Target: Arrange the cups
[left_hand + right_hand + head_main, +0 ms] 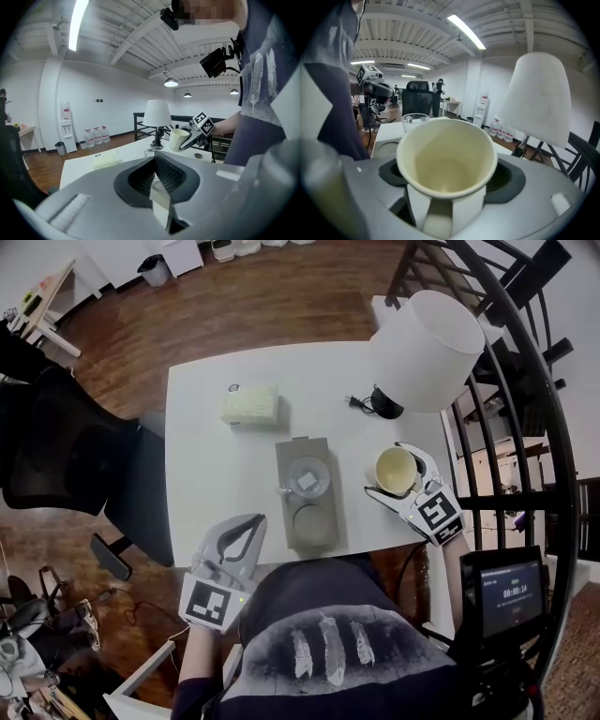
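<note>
The right gripper [389,472] holds a cream paper cup [447,159] between its jaws, which stand wide on either side of the cup's wall. The cup is upright with its mouth open, and its lower part is hidden behind the pads in the right gripper view. In the head view the cup sits over the right part of the white desk [211,456], just right of a grey tray [300,451]. From the left gripper view it looks raised off the desk top. The left gripper [159,183] has its jaws pressed together with nothing between them, and it hangs off the desk's near left corner, above the person's lap. A clear glass [307,476] stands on the far half of the tray with something pale inside that is too small to make out. A round hollow [312,519] lies in the near half of the tray. Farther back on the desk lie a pale yellowish packet [249,404] and a black plug and cord [359,403]. A lamp's white shade [427,338] covers the lamp's stem and the desk's far right corner. A black chair [56,446] is cut off at the left edge of the head view. A small screen [511,594] glows at the lower right, its print too small to read.
</note>
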{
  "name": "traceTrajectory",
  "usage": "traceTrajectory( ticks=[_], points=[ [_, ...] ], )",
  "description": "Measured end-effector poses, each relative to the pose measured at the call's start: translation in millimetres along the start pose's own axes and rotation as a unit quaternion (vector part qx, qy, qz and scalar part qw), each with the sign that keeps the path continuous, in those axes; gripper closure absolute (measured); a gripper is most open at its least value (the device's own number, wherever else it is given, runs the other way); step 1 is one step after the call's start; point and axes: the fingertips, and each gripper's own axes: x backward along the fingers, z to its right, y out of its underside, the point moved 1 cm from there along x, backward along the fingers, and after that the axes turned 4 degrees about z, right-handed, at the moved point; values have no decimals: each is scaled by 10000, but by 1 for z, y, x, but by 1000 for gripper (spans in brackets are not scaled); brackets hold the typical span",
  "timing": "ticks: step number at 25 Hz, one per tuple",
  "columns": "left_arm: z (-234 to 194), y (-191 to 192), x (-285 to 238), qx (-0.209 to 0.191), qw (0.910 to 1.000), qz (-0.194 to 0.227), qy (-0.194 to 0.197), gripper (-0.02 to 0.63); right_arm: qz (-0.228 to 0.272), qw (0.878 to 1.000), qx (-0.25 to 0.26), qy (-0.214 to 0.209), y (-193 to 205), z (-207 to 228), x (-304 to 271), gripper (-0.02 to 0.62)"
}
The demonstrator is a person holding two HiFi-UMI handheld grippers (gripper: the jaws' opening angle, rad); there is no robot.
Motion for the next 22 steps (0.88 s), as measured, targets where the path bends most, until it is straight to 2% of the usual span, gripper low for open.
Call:
traceTrajectory(
  ticks=[5,12,18,22],
  points=[
    [8,6,18,-25,9999,120,35,592,131,9987,360,-337,-38,-28,18,135],
    [17,16,44,64,9998,171,4,592,248,9871,764,-1385,-75,-101,30,135],
    [20,16,54,-5,9998,168,-111,592,145,9742,889,-2072,-65,-145,-4,135],
    [16,16,60,66,9995,149,-287,592,31,9676,952,-2339,-51,-161,-25,135]
  ],
)
